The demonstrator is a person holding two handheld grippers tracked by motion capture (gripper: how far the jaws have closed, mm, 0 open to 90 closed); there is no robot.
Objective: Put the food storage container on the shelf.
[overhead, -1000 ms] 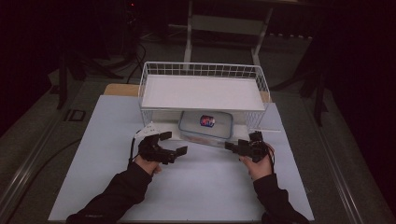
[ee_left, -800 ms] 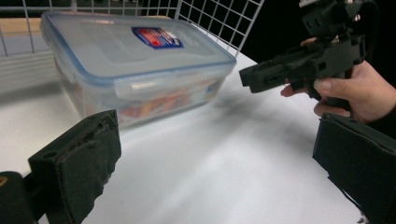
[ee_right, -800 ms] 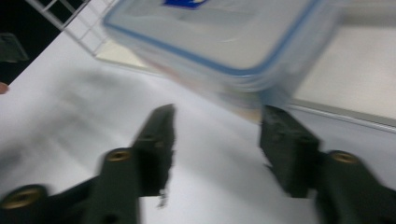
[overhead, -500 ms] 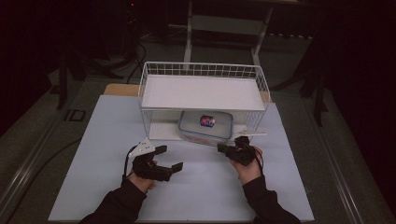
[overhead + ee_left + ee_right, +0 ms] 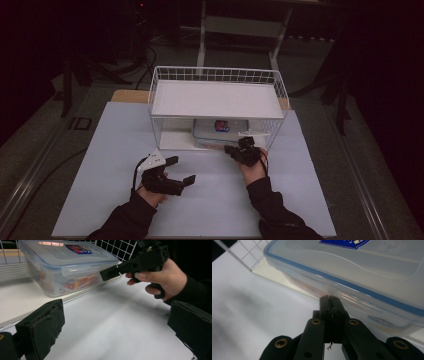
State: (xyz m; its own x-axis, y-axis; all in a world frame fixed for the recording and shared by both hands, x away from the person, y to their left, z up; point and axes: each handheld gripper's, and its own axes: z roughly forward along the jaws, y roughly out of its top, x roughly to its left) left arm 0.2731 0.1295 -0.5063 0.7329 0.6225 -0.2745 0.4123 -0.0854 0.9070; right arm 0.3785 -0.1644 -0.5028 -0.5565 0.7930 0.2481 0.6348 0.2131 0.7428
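A clear plastic container [image 5: 220,131] with a blue-rimmed lid and a red-blue label sits on the lower level of a white wire rack [image 5: 215,97]. My right gripper [image 5: 229,149] is shut, with its jaws pressed together on nothing. Its tip [image 5: 331,300] rests against the container's [image 5: 362,267] front edge, just under the lid. The left gripper view shows that tip [image 5: 107,272] at the front latch flap of the container [image 5: 62,262]. My left gripper [image 5: 182,170] hovers open over the white table, its jaws wide apart [image 5: 115,332] and facing the container.
The rack's solid white top shelf [image 5: 215,80] overhangs the container. The white table sheet [image 5: 100,165] spreads around the rack. Beyond the table lie a dark floor and a metal stand [image 5: 240,25].
My right gripper has moved left to the container's front edge. My left gripper has drawn back toward the near side of the table and stayed open.
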